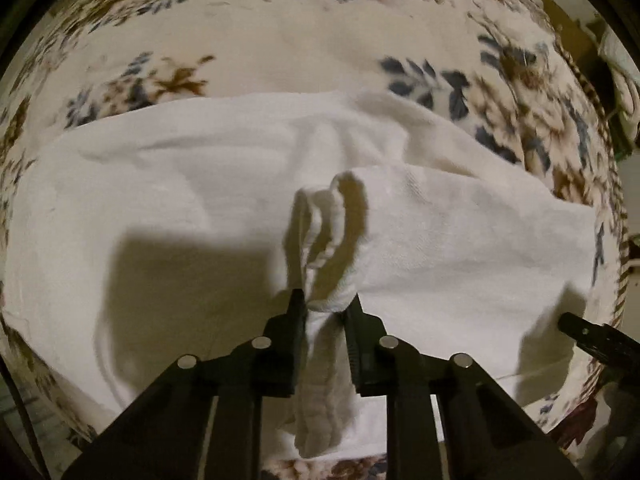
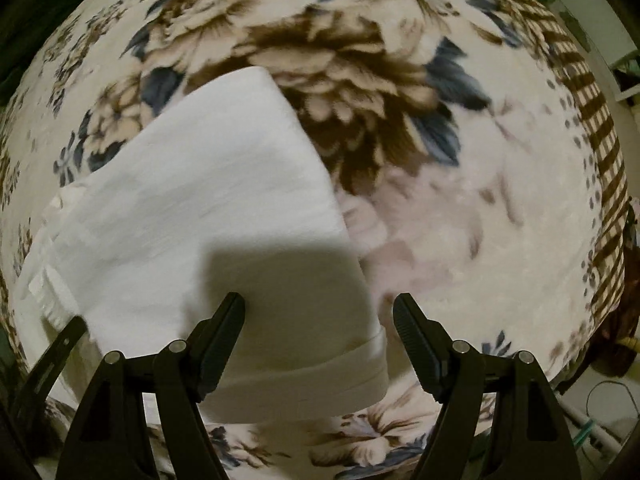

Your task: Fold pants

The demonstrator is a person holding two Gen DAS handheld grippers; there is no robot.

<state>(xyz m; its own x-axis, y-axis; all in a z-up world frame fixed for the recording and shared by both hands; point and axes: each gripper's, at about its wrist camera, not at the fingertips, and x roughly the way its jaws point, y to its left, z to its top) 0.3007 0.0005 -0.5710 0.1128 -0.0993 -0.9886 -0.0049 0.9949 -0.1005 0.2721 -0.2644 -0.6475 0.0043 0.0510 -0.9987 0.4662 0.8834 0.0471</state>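
Pants (image 1: 224, 184), white and soft, lay spread across the floral blanket (image 1: 248, 32), already doubled into a wide band with one hemmed leg end near your right side. Your left gripper (image 1: 325, 304) was clenched on a bunched ridge of the cloth, ribbed edge standing up between its fingers and more fabric hanging down toward the camera. Your right gripper (image 2: 319, 308) stood released, jaws wide, holding nothing, poised just above the hemmed end of the pants (image 2: 192, 208), with one finger over the cloth and the other over bare blanket (image 2: 460, 208).

To do this step well, you needed both ends controlled before carrying the fold. I judged the right side was the weak point: its jaws straddled the edge, so closing there would likely have caught only the top layer or a thin corner. You would have done better to shift it inward over the stacked hem and bite all layers together. On the left, the pinch looked bunched, not flat, which risked a twisted crease; lifting gently and keeping both grips level would have let the fabric drape evenly.
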